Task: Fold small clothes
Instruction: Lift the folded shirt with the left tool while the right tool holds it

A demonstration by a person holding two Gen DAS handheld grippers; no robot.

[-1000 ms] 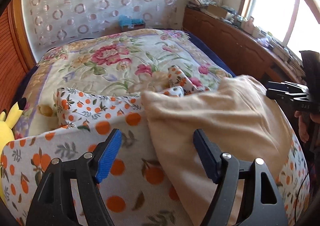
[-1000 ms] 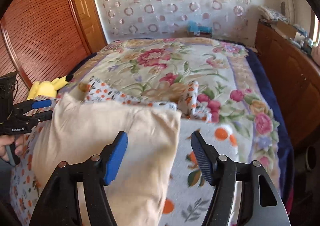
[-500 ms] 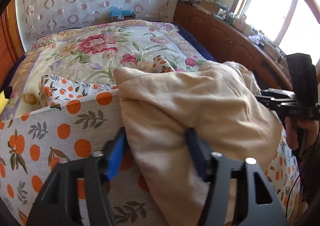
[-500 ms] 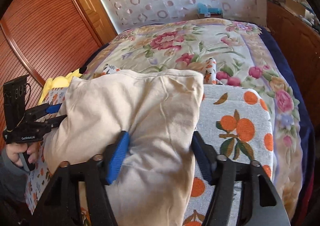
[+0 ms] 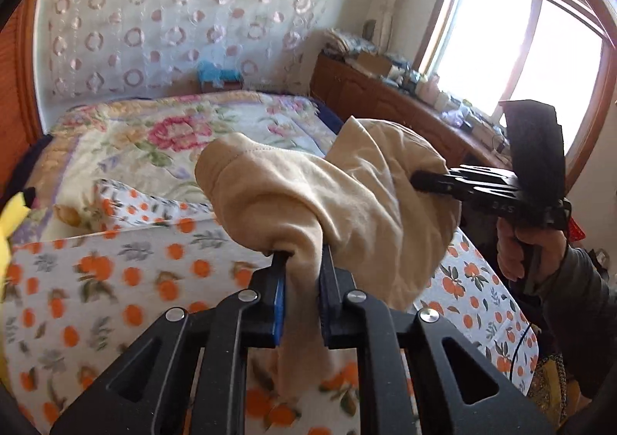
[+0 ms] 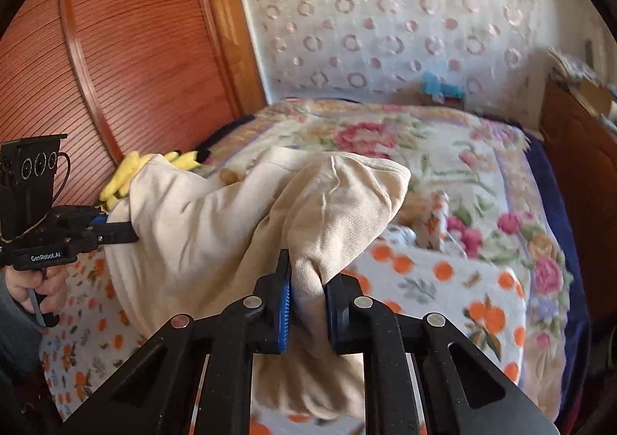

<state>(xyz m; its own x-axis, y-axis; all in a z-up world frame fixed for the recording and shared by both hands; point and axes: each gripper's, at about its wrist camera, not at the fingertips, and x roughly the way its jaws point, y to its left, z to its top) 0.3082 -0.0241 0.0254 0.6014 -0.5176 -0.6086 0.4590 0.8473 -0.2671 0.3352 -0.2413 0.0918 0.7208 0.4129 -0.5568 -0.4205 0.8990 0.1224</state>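
A beige garment [image 5: 347,196] hangs bunched above the bed, lifted by both grippers. My left gripper [image 5: 302,261] has a gathered fold of it between its blue pads, and its jaws are closing on the cloth. In the right wrist view my right gripper [image 6: 306,269] pinches another corner of the beige garment [image 6: 216,226], its jaws also closing. Each gripper shows in the other's view, the right gripper [image 5: 418,178] at the right and the left gripper [image 6: 129,232] at the left, tips buried in cloth.
An orange-print cloth [image 5: 115,280] covers the near bed, over a floral bedspread [image 5: 154,134]. A yellow plush toy [image 5: 13,215] lies at the left edge. A cluttered wooden dresser [image 5: 385,99] runs under the window. A slatted wooden door [image 6: 115,68] stands left.
Both grippers went from wide open over the flat garment to pinching its near corners. They rose, lifting the garment off the orange-print cloth into a bunched hang.
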